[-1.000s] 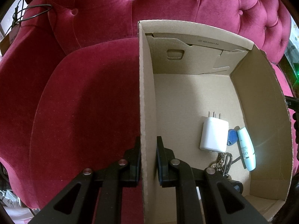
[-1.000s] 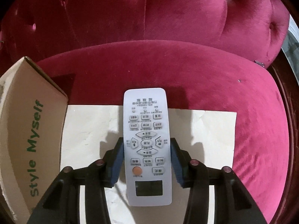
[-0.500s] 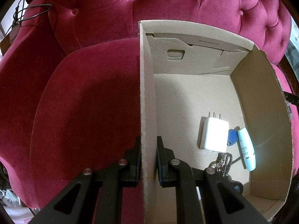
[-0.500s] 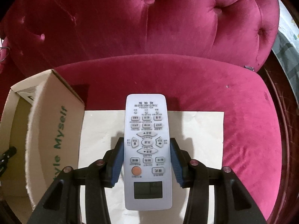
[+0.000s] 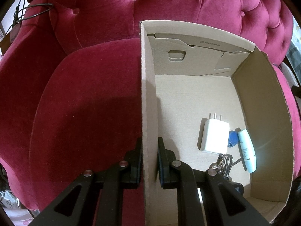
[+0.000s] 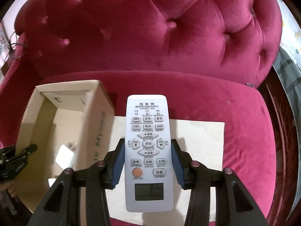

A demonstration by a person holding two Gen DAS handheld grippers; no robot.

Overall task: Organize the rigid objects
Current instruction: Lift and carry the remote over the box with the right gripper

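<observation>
My right gripper (image 6: 147, 146) is shut on a white remote control (image 6: 147, 131) and holds it above a beige sheet (image 6: 199, 143) on the red sofa seat. An open cardboard box (image 6: 97, 113) stands to its left. My left gripper (image 5: 149, 143) is shut on the left wall of the cardboard box (image 5: 147, 94); it also shows in the right wrist view (image 6: 28, 148). Inside the box lie a white plug adapter (image 5: 214, 136), a blue key fob (image 5: 232, 138), a pale blue tube (image 5: 247, 152) and a metal key ring (image 5: 223, 163).
A red tufted velvet sofa (image 6: 150, 28) carries everything; its backrest (image 5: 150, 5) rises behind the box. A black cable (image 5: 28, 11) hangs at the sofa's far left arm. A dark wooden frame (image 6: 282, 122) edges the seat on the right.
My right gripper has lifted the remote higher above the sheet, so more of the box interior and backrest shows. The left gripper holds the box wall still.
</observation>
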